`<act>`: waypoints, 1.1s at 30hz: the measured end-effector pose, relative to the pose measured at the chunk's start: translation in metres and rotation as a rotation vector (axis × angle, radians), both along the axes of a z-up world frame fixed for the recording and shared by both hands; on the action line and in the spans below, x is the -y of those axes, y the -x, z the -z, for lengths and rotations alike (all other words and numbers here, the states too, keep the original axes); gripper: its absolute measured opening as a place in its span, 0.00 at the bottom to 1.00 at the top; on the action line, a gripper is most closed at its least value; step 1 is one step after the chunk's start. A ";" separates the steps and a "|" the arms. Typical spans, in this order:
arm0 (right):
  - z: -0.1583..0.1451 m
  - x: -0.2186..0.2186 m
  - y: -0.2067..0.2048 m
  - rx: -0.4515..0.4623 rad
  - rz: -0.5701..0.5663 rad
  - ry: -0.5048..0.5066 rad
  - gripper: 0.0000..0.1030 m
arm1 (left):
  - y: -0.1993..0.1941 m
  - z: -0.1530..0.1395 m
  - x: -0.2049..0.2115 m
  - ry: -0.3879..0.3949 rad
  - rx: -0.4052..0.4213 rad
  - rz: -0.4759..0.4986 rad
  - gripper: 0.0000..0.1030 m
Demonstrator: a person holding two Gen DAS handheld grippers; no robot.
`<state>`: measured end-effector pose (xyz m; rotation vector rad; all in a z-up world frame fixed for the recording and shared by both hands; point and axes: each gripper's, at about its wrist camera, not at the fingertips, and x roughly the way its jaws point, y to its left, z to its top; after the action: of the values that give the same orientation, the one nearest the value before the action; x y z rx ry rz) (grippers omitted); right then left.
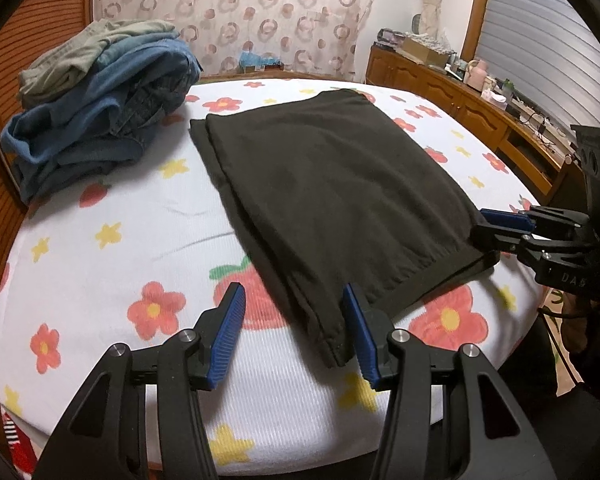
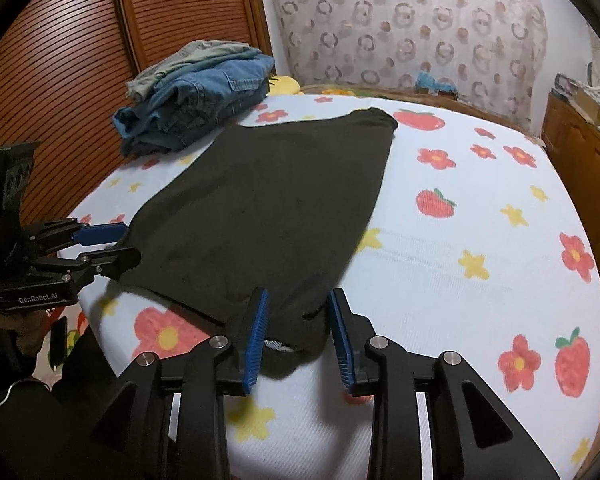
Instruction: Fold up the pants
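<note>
Dark pants (image 1: 332, 184) lie folded flat on the flowered sheet (image 1: 112, 264), also in the right wrist view (image 2: 268, 216). My left gripper (image 1: 296, 332) is open, its blue pads either side of the pants' near left corner. My right gripper (image 2: 298, 336) is open around the near right corner. The right gripper also shows at the pants' right edge in the left wrist view (image 1: 500, 228). The left gripper shows at the pants' left corner in the right wrist view (image 2: 112, 244).
A pile of folded jeans and other clothes (image 1: 100, 112) sits at the bed's far left, also seen in the right wrist view (image 2: 196, 100). A wooden slatted wardrobe (image 2: 80, 64) stands left. A cluttered wooden sideboard (image 1: 480, 104) runs along the right.
</note>
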<state>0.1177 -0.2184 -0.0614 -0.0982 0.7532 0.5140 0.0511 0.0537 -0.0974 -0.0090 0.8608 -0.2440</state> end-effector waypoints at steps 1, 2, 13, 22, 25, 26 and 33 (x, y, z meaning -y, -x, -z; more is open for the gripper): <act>0.000 0.000 0.001 -0.002 0.000 0.000 0.31 | 0.001 0.001 -0.001 0.007 0.002 0.001 0.50; 0.000 0.000 0.001 -0.005 0.001 0.001 0.32 | 0.002 0.001 -0.001 0.016 0.003 0.002 0.50; 0.003 0.001 0.004 -0.019 0.005 -0.004 0.32 | 0.010 0.001 0.003 0.059 0.007 0.040 0.32; 0.004 0.005 0.006 -0.034 -0.027 -0.024 0.24 | 0.012 -0.002 0.006 0.089 0.009 0.076 0.11; 0.002 0.005 0.007 -0.043 -0.044 -0.031 0.18 | 0.014 -0.009 0.005 0.100 0.023 0.078 0.10; 0.000 0.005 0.009 -0.048 -0.054 -0.039 0.17 | 0.015 -0.012 0.005 0.102 0.031 0.080 0.09; -0.025 0.015 0.023 -0.008 -0.083 -0.103 0.13 | 0.026 -0.045 0.003 0.113 0.109 0.095 0.09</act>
<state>0.0944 -0.2331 -0.0360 -0.0320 0.7314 0.6310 0.0255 0.0503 -0.0522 -0.0595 0.7388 -0.3788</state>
